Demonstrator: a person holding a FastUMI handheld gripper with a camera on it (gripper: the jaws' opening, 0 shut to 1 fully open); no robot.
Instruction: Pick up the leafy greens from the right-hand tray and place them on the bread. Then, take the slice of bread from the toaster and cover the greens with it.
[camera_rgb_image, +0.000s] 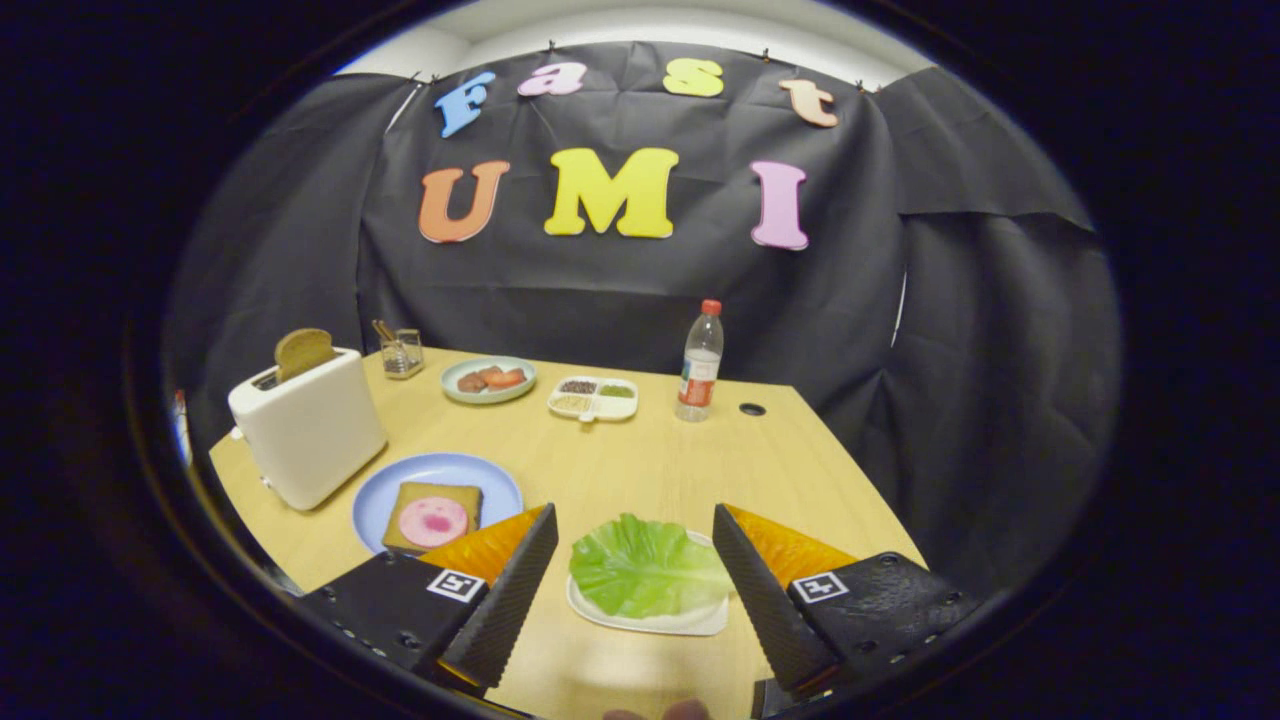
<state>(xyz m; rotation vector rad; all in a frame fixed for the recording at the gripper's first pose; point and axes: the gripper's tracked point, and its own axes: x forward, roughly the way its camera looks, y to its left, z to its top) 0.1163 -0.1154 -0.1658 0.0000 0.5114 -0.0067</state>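
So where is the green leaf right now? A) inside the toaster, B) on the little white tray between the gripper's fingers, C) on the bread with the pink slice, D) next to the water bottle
B: the green leaf lies on the white tray, seen between the fingers of the open gripper, which touch nothing.
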